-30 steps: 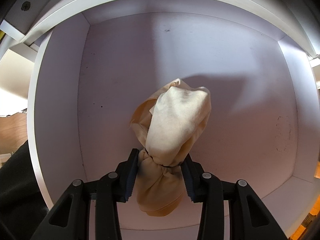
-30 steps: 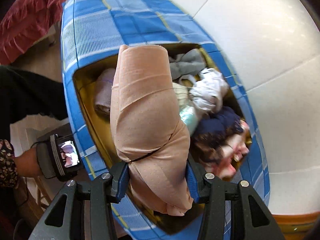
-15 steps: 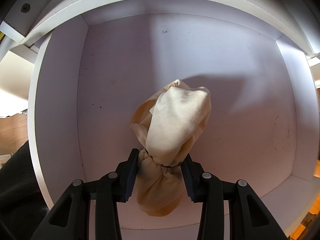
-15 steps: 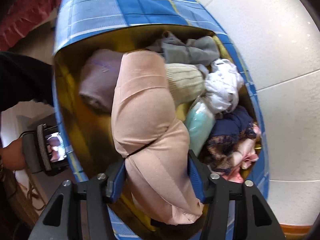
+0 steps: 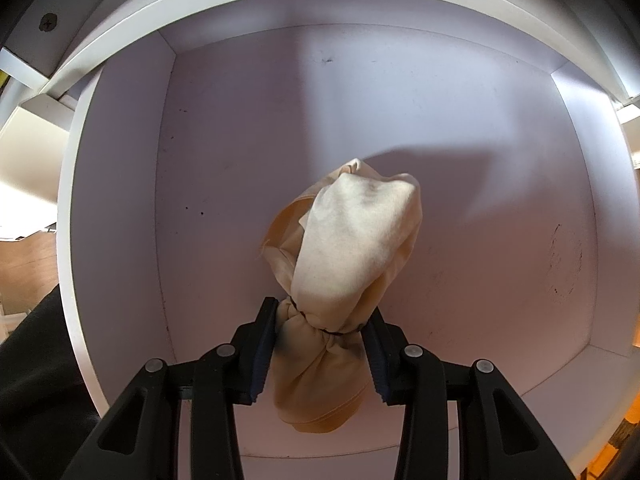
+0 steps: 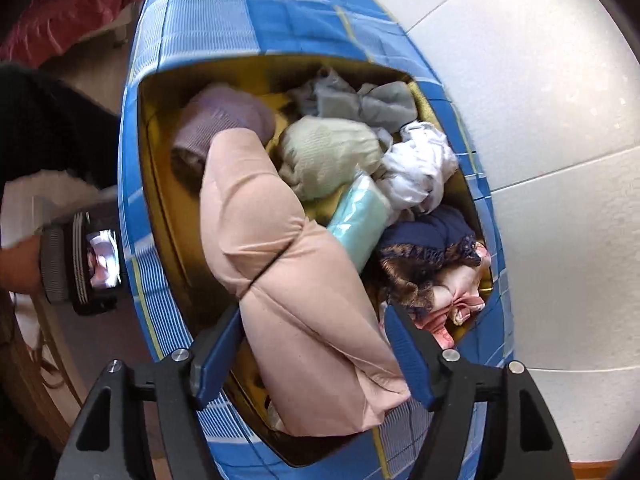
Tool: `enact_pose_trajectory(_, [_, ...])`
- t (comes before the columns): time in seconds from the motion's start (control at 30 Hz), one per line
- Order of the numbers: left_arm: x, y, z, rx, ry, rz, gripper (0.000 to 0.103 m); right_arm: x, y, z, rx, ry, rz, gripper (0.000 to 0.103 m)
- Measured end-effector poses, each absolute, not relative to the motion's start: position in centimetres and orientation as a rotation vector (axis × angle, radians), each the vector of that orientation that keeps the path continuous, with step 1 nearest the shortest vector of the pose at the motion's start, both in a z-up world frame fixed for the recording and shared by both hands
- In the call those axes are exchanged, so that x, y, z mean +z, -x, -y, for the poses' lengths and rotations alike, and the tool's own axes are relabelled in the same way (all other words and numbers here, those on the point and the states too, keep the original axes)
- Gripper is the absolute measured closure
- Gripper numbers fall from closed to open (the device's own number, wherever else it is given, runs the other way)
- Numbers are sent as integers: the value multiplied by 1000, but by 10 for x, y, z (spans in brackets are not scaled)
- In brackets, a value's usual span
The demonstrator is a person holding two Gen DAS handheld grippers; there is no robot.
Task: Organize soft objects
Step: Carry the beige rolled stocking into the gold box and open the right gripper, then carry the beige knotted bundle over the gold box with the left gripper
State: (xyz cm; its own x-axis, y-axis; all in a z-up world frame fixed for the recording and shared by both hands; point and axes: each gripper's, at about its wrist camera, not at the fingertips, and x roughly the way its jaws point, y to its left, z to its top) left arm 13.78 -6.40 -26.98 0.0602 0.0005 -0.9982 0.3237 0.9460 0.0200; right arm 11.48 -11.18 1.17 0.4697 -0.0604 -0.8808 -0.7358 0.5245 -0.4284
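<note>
My left gripper (image 5: 320,336) is shut on a cream cloth bundle (image 5: 348,248) tied with a dark band, held inside a white drawer (image 5: 120,240) above its bare bottom. My right gripper (image 6: 316,344) has its jaws spread a little wider than the peach rolled cloth (image 6: 280,272) between them. The roll lies in a blue checked storage bag (image 6: 280,20) with a yellow lining, on top of other cloth bundles: purple (image 6: 216,128), pale green (image 6: 328,152), grey (image 6: 360,100), white (image 6: 420,164), mint (image 6: 360,220), navy (image 6: 424,236), pink (image 6: 460,296).
White drawer walls (image 5: 592,220) enclose the left gripper on all sides. A person's wrist with a strapped device (image 6: 96,260) is left of the bag. A white panelled wall (image 6: 540,120) is on the right. A red cushion (image 6: 72,4) lies at the top left.
My right gripper has moved down into the bag with the peach roll, and its jaws have spread apart from it. The left gripper holds still with the cream bundle.
</note>
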Motion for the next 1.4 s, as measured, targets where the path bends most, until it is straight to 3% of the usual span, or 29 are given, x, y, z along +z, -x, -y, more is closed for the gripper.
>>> enact_pose_trajectory(0.33, [-269, -138, 66, -253, -268, -1494, 61, 43, -126, 140, 628, 566, -1101, 32])
enact_pose_trajectory(0.37, [-270, -138, 65, -254, -268, -1494, 61, 45, -123, 146, 634, 542, -1099, 37])
enact_pose_trajectory(0.4, [-270, -138, 65, -253, -270, -1493, 61, 47, -122, 153, 647, 504, -1110, 55])
enact_pose_trajectory(0.47, [-269, -138, 65, -249, -264, -1492, 61, 45, -121, 163, 641, 443, -1139, 75])
enact_pose_trajectory(0.57, [-269, -138, 65, -249, -261, -1490, 61, 29, -123, 168, 598, 404, -1207, 79])
enact_pose_trajectory(0.87, [-263, -141, 67, -245, -263, -1447, 61, 7, -126, 157, 488, 359, -1130, 79])
enact_pose_trajectory(1.4, [-269, -154, 79, -245, -300, -1416, 61, 20, -34, 198, 518, 222, -955, 76])
